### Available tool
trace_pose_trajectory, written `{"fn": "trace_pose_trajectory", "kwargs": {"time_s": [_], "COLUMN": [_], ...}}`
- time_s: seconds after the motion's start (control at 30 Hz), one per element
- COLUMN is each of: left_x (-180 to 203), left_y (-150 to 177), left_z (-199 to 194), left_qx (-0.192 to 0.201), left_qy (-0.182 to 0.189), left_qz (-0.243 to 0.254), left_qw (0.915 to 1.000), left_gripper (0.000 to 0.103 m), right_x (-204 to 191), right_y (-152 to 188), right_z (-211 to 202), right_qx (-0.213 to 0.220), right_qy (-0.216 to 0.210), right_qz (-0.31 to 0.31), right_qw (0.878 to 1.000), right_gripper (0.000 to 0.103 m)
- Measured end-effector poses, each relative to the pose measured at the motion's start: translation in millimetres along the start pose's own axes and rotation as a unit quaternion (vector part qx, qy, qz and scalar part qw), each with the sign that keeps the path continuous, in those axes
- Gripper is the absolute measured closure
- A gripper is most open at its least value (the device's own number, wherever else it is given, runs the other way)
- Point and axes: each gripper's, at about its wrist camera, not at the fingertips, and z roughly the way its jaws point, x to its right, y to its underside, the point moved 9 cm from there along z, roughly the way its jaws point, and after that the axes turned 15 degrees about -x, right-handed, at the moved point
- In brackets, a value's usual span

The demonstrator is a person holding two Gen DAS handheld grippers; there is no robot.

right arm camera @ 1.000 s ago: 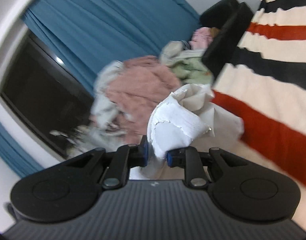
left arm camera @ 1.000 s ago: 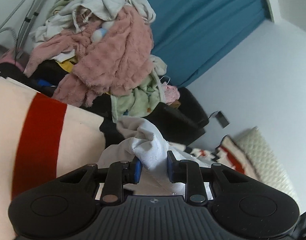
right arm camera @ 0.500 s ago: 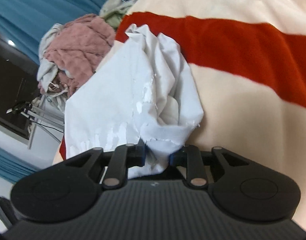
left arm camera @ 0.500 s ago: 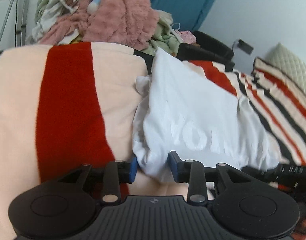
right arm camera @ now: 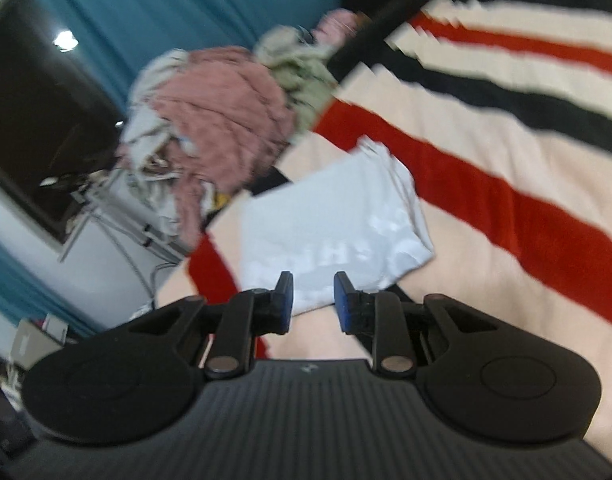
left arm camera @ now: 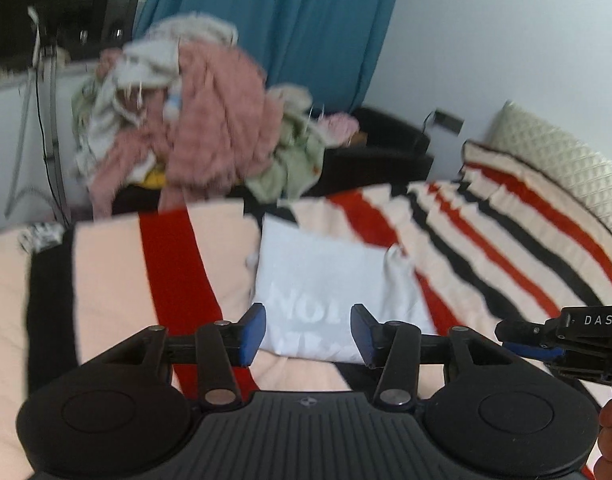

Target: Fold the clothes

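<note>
White T-shirt (left arm camera: 330, 280) lies folded flat on the striped blanket (left arm camera: 506, 240), nearer than the laundry pile (left arm camera: 194, 128). Left gripper (left arm camera: 308, 334) is opening, right gripper (right arm camera: 310, 300) parted; both empty (fold apparently done). Next call: fetch another garment from that pile.

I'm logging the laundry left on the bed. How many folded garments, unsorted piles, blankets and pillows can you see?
Folded white T-shirt: 1
Unsorted clothes pile: 1
Striped blanket: 1
Quilted cream pillow: 1
Total: 4
</note>
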Motion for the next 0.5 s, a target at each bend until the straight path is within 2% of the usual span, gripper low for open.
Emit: {"fn": "trace_pose_trajectory", "kwargs": {"time_s": [0.1,0.17,0.2,0.27,0.33,0.4,0.5], "left_x": [11.1,20.3,24.6,29.0,32.7,36.6,40.4], "left_y": [5.0,14.9,20.7,33.1,48.3,65.3,89.0], "left_z": [-60.9,-99.7,-117.9,-153.0,-183.4,-205.9,-230.6], "left_qx": [0.028,0.043,0.050,0.068,0.090,0.106,0.127], "left_qy": [-0.005,-0.009,-0.011,-0.013,-0.021,-0.030,-0.045], "left_qz": [0.009,0.022,0.028,0.031,0.038,0.050,0.067], "left_qw": [0.9995,0.9988,0.9983,0.9971,0.9950,0.9926,0.9886], "left_gripper": [0.045,0.035,0.031,0.018,0.010,0.002,0.000], "right_x": [-26.7,-43.0,-49.7,-61.6,-70.4,-76.7,-82.6], "right_y": [15.0,29.5,36.2,49.3,63.5,77.1,100.5], "right_z": [-42.1,-67.6,-78.3,-98.7,-117.6,-130.1,-140.9], "right_qx": [0.019,0.032,0.040,0.063,0.093,0.112,0.134], "right_qy": [0.006,0.011,0.014,0.017,0.020,0.019,0.025], "right_qz": [-0.042,-0.074,-0.088,-0.115,-0.136,-0.152,-0.184], "right_qw": [0.999,0.997,0.995,0.991,0.986,0.982,0.973], "right_gripper": [0.077,0.073,0.067,0.034,0.020,0.021,0.021]}}
